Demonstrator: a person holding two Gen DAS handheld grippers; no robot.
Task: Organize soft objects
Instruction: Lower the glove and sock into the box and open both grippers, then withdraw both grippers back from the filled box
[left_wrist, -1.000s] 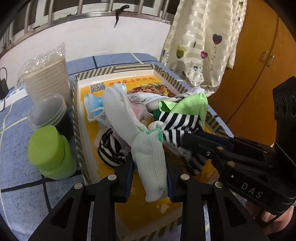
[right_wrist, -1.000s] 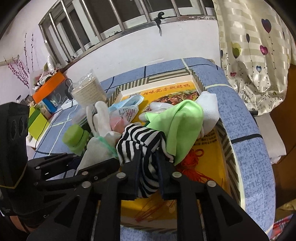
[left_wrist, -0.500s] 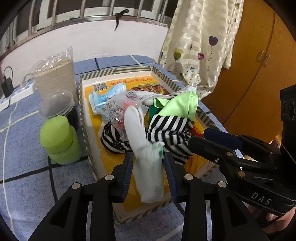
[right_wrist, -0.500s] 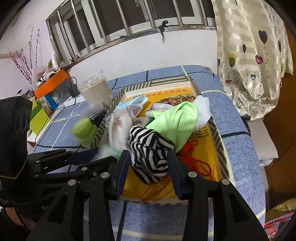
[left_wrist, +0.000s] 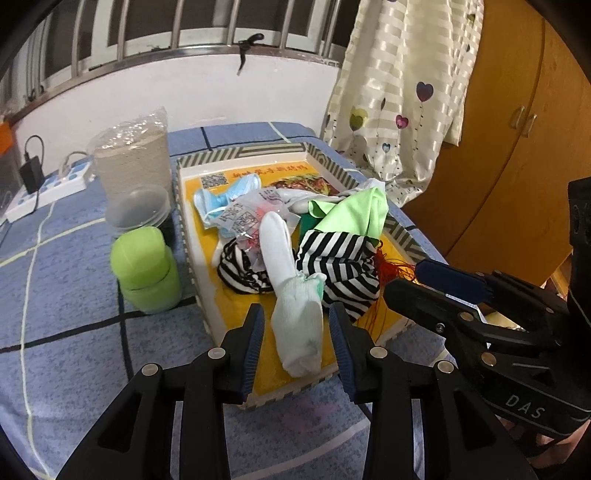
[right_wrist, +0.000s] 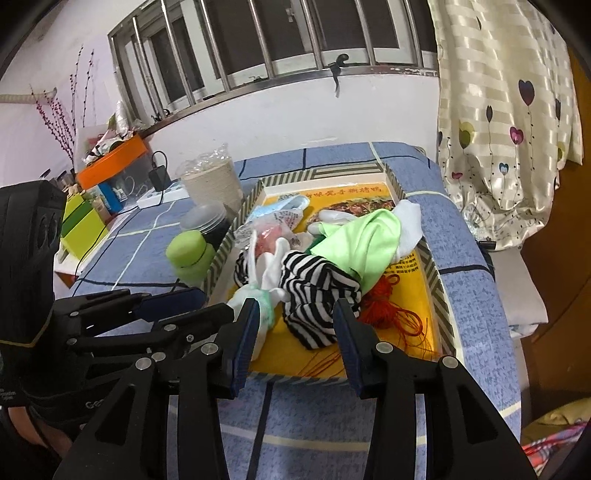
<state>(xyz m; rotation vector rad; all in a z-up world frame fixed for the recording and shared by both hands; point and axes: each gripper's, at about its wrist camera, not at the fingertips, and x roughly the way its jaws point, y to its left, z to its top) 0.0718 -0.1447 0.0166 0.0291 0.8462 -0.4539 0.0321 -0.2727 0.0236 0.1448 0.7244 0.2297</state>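
Note:
A yellow-bottomed box with a striped rim (left_wrist: 236, 157) (right_wrist: 441, 295) holds soft things. A white sock (left_wrist: 291, 291) (right_wrist: 266, 266) lies in it, its end over the near edge. A black-and-white striped cloth (left_wrist: 343, 262) (right_wrist: 317, 291) lies beside it, a light green cloth (left_wrist: 354, 218) (right_wrist: 362, 243) behind, with a blue face mask (left_wrist: 225, 197) and red cord (right_wrist: 384, 306). My left gripper (left_wrist: 297, 343) is open, its jaws either side of the sock without touching. My right gripper (right_wrist: 293, 332) is open in front of the striped cloth.
A green lidded jar (left_wrist: 146, 267) (right_wrist: 190, 254), a dark lidded tub (left_wrist: 138, 206) and a bagged stack of cups (left_wrist: 133, 166) stand left of the box on the blue cloth. A power strip (left_wrist: 40, 190) lies far left. A curtain (left_wrist: 399, 103) and a wooden cabinet (left_wrist: 517, 147) are on the right.
Both grippers have opened, let go of the white sock and the striped cloth, and drawn back from the box. Both pieces now lie in the box.

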